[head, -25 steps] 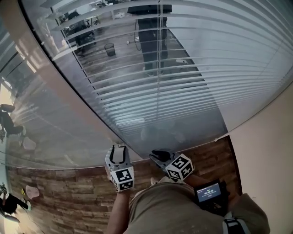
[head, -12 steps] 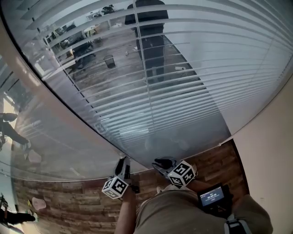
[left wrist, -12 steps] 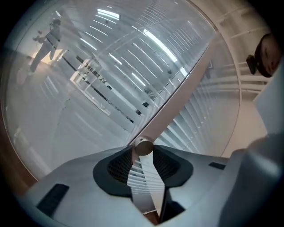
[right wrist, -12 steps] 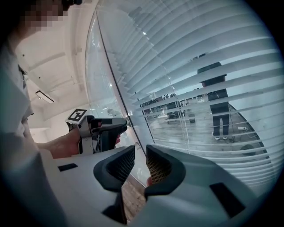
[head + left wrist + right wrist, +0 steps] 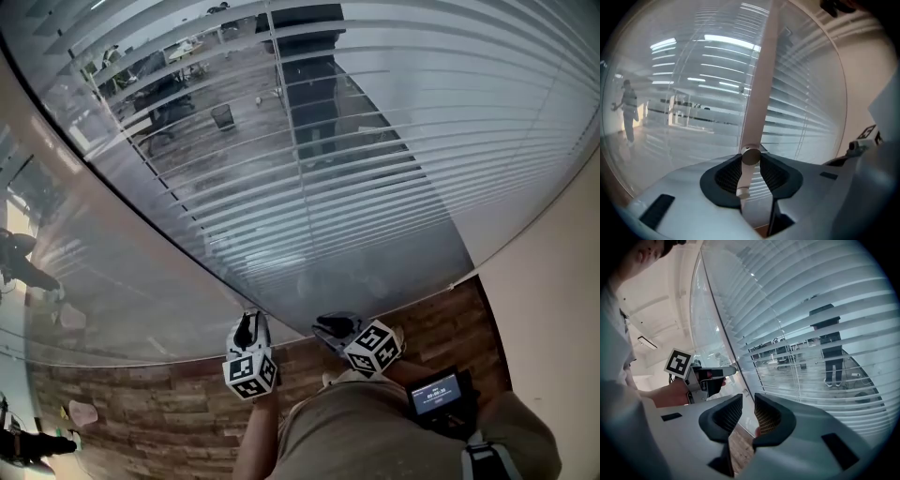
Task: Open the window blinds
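Grey horizontal window blinds (image 5: 394,141) hang with their slats part-open. Through them I see a room beyond. Low at their left edge, my left gripper (image 5: 248,326) points at the glass. In the left gripper view, the blinds' thin beige wand (image 5: 746,174) hangs between its pads (image 5: 730,174). The left gripper (image 5: 750,164) has just been closing, and both pads now touch the wand. My right gripper (image 5: 330,328) waits close beside it on the right. Its jaws stand a little apart with nothing between them (image 5: 748,413). The right gripper view also shows the left gripper (image 5: 723,373).
A beige window post (image 5: 122,187) separates the blinds from a plain glass pane on the left. Beyond the glass a person (image 5: 309,84) stands, with desks further back. Wood-look floor (image 5: 141,403) lies below, a beige wall (image 5: 553,281) is on the right, and a small screen device (image 5: 436,394) hangs at my waist.
The left gripper's jaws have narrowed from wide open onto the wand, and it rolled to one side and back. The right gripper kept still.
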The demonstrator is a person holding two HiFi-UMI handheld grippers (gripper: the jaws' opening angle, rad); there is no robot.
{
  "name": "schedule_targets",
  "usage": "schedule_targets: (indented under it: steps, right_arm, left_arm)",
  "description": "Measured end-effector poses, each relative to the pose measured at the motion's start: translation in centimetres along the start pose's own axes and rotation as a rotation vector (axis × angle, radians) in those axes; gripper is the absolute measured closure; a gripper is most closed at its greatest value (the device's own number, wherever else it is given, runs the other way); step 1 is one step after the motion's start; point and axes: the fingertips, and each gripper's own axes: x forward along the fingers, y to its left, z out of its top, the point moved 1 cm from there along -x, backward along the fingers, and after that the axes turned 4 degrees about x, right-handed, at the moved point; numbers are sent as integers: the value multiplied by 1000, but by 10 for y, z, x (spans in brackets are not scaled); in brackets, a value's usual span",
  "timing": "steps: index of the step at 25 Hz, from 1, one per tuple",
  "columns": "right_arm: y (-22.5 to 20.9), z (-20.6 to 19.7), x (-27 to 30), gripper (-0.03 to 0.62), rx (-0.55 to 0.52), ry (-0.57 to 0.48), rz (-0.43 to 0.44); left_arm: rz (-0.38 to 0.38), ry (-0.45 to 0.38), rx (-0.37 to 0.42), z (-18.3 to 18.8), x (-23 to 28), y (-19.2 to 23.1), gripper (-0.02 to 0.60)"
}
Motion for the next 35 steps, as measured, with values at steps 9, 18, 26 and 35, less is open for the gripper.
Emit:
schedule_targets:
  steps: [9, 18, 26, 35]
  right_arm:
    - [3, -4, 3, 507, -6, 11, 1]
    - [1, -8, 1, 507, -14, 9, 4]
    - [-2, -7, -2, 508, -1, 5, 0]
    - [3, -3, 2, 507, -1, 11, 12]
  left_arm:
    - [190, 113, 595, -4, 2, -3, 445]
    - [236, 67, 694, -2, -3, -13, 402]
    - [66, 38, 267, 2, -8, -6, 388]
    - [22, 1, -9, 9, -2, -3, 434]
